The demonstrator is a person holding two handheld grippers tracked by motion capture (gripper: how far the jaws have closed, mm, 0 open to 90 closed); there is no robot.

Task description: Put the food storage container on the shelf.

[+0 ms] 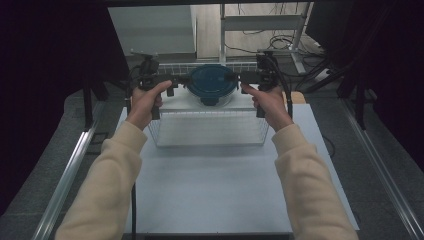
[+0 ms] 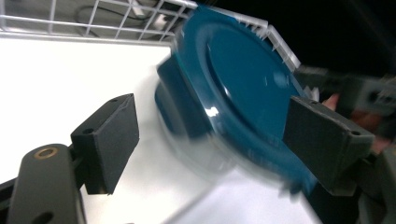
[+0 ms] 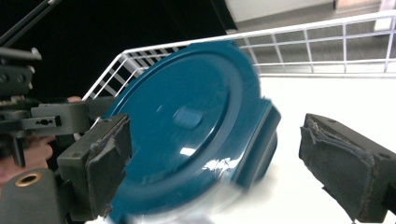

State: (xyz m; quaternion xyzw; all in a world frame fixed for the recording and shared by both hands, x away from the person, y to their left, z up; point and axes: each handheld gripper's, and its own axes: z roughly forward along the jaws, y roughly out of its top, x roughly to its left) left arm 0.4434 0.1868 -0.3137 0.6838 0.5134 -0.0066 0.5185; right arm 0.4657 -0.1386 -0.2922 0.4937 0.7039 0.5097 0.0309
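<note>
Over wire basket [image 1: 210, 131] — round clear container [image 1: 210, 85], teal lid, both hand-held grippers [image 1: 181, 80] [image 1: 233, 77] released.

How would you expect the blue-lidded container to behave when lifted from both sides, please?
The container looks rigid, so it should hold its shape. Its glossy lid may slip between the tongs. Its clear round body seems empty, so probably light and easily tilted.
</note>
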